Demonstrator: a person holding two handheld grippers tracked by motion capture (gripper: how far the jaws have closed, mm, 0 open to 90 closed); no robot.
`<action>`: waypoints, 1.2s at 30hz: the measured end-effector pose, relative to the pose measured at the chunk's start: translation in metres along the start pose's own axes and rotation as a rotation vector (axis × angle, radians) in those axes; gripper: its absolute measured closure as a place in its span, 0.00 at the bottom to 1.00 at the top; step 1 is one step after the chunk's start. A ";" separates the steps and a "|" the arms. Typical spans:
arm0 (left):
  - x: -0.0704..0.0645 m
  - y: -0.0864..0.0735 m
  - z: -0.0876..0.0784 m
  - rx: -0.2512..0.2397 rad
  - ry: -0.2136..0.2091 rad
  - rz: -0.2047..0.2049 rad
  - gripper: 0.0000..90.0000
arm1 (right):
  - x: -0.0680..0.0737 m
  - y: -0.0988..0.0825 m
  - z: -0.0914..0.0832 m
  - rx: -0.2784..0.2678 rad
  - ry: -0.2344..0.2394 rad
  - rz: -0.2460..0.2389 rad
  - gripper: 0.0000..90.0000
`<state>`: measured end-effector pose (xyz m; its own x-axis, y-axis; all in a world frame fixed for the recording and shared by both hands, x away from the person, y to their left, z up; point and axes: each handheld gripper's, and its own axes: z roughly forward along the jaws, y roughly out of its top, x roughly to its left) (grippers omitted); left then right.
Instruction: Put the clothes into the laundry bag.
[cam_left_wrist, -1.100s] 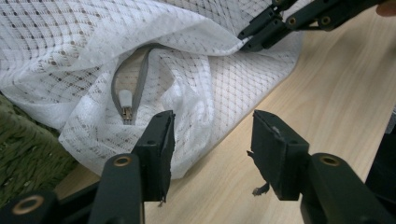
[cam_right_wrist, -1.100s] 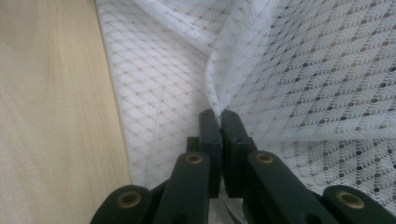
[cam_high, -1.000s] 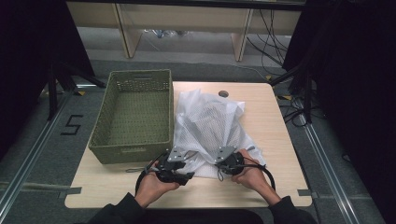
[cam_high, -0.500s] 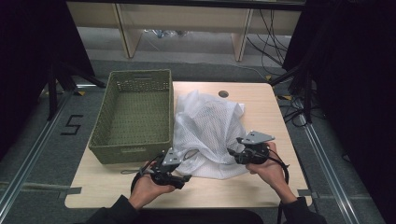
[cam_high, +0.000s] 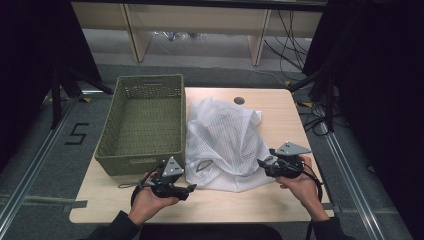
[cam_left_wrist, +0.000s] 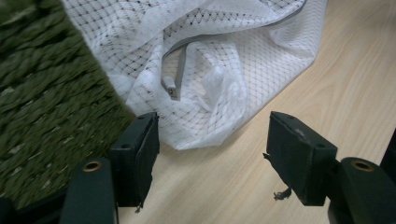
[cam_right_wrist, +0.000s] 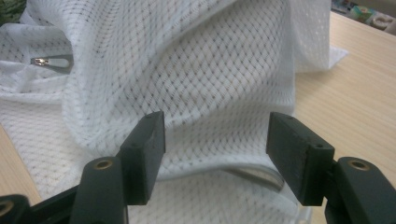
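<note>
Right gripper (cam_high: 264, 166): jaws just opened, wide apart, gripping nothing, levelled at the white mesh bag (cam_high: 225, 142) right ahead, hand low behind it. Left gripper (cam_high: 189, 189): jaws likewise just opened, empty, bag corner just ahead, green basket (cam_high: 142, 160) beside its left jaw. Bag on table (cam_high: 285, 115).

Two black handheld grippers here, the left gripper (cam_high: 192, 188) at the lower middle of the high view, the right gripper (cam_high: 260, 163) toward lower right. Each carries a grey three-cornered plate on top and trails a black looping cable. Dark sleeves cover both forearms at the bottom edge. Up close, the jaws are blocky black pads, brass-coloured screws at their bases, one pad fraying.
</note>
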<state>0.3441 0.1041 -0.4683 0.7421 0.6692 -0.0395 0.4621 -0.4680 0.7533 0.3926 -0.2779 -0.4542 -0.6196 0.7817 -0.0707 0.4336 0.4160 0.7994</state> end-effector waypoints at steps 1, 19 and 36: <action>0.001 -0.001 -0.002 0.003 -0.002 0.003 0.38 | -0.002 -0.001 -0.001 -0.013 -0.014 -0.010 0.43; 0.016 -0.026 -0.032 0.005 0.051 -0.049 0.34 | -0.018 -0.045 -0.034 0.055 -0.092 0.082 0.41; 0.010 -0.041 -0.050 -0.018 0.058 -0.029 0.27 | 0.013 -0.067 -0.057 0.092 0.011 0.086 0.39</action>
<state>0.3087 0.1590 -0.4674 0.6988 0.7149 -0.0240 0.4738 -0.4375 0.7643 0.3182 -0.3215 -0.4746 -0.5849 0.8111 0.0027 0.5429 0.3890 0.7443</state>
